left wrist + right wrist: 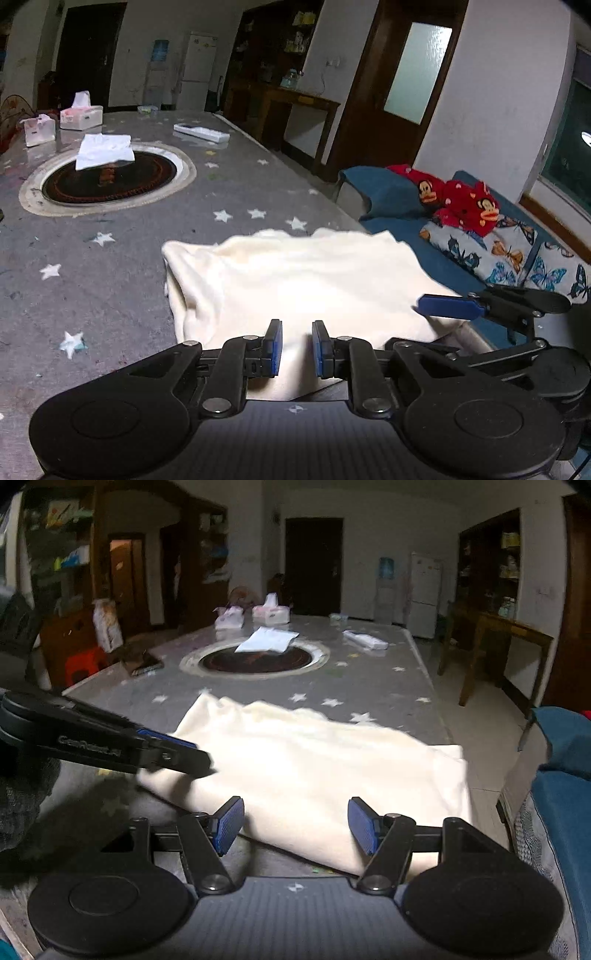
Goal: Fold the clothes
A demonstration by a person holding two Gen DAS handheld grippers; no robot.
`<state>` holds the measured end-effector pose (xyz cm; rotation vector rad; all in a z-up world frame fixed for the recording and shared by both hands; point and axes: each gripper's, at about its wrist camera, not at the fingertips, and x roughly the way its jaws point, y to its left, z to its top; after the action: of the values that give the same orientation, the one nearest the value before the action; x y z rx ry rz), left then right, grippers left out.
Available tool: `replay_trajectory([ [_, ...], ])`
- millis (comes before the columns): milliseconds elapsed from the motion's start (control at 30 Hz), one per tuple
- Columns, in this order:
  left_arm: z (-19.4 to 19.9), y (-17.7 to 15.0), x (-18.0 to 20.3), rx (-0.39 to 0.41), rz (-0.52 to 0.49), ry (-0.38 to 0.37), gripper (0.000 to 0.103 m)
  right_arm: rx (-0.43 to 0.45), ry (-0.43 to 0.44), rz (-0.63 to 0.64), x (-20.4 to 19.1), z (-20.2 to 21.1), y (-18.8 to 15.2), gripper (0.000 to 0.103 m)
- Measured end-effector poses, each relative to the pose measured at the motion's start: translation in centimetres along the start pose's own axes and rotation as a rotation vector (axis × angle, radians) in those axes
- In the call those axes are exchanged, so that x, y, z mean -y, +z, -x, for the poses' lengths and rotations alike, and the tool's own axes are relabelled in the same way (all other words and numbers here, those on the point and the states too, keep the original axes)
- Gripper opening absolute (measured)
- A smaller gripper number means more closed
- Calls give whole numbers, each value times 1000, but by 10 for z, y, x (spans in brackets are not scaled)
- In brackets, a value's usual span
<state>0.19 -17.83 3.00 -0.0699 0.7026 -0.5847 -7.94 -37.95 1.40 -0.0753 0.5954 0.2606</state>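
A cream garment (295, 284) lies folded on the grey star-patterned table (110, 266), near its front right corner; it also shows in the right wrist view (314, 768). My left gripper (297, 349) hovers over the garment's near edge with its jaws a small gap apart and nothing between them. My right gripper (295, 825) is wide open over the garment's near edge, empty. The left gripper also shows in the right wrist view (177, 755), at the garment's left edge. The right gripper shows in the left wrist view (448, 306), at the garment's right side.
A round black inset (109, 177) with a white folded cloth (105, 151) lies mid-table. Tissue boxes (81, 114) and a white remote (201, 133) sit farther back. A blue sofa (402, 221) with red clothes (458, 199) stands right of the table. A wooden table (506, 646) stands beyond.
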Motion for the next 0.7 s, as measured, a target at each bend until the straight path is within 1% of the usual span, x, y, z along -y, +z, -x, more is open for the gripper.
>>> replay_trajectory([
  [100, 0, -1, -6, -2, 21, 13, 19, 3, -40, -39, 12, 3, -2, 66],
  [200, -3, -5, -11, -22, 44, 15, 21, -24, -69, -79, 22, -2, -7, 67],
  [267, -1, -4, -11, -18, 53, 14, 20, -37, -71, -100, 28, 0, -12, 67],
  [300, 2, -3, -11, -10, 58, 11, 20, -29, -77, -101, 28, 4, -12, 68],
  [367, 7, -1, -12, 7, 68, 9, 20, -13, -87, -103, 31, 10, -11, 73],
  [467, 5, -1, -16, -2, 86, 25, 20, 6, -102, -125, 37, 13, -9, 74],
  [600, -1, -5, -24, -27, 119, 34, 20, -17, -116, -148, 44, 3, -12, 77],
  [667, 2, -4, -25, -25, 134, 30, 24, -17, -119, -151, 44, 2, -13, 80],
  [700, 4, -2, -25, -22, 138, 30, 30, -14, -119, -152, 43, 3, -12, 82],
])
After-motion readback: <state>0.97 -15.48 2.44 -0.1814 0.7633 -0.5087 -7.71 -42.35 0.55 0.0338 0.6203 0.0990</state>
